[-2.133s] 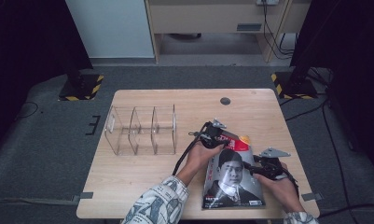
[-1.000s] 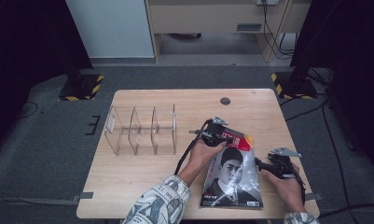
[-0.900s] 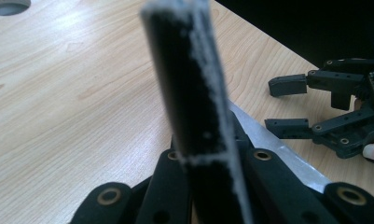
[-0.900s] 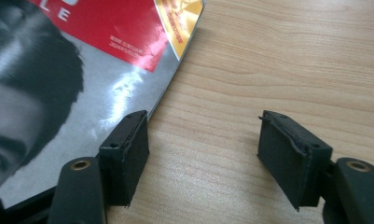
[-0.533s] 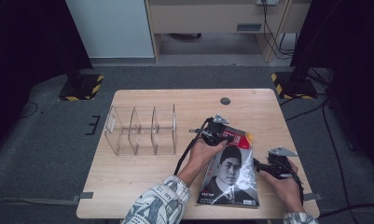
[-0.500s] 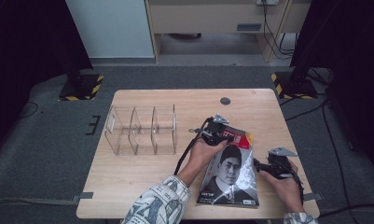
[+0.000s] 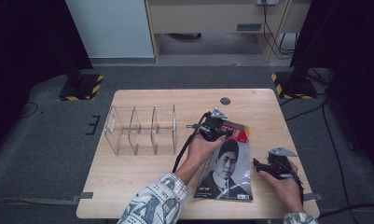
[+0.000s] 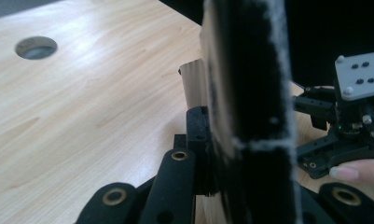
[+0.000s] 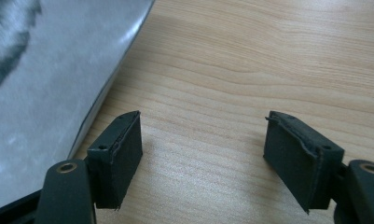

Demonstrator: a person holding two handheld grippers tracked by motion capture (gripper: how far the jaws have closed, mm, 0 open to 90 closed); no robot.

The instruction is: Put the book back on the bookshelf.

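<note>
Since earlier, my left gripper (image 7: 220, 132) has swung the glossy portrait magazine (image 7: 226, 172) leftward, jaws pinching its red far corner; my right gripper (image 7: 259, 164) rests spread on grainy wooden table (image 7: 142, 172) beside it.

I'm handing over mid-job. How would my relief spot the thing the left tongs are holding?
Start at the wooden table and go to its right half, past the clear acrylic organizer. There lies a magazine, its far edge gripped by the left tongs. It is the only printed item: a black-and-white portrait cover with a red corner.
</note>
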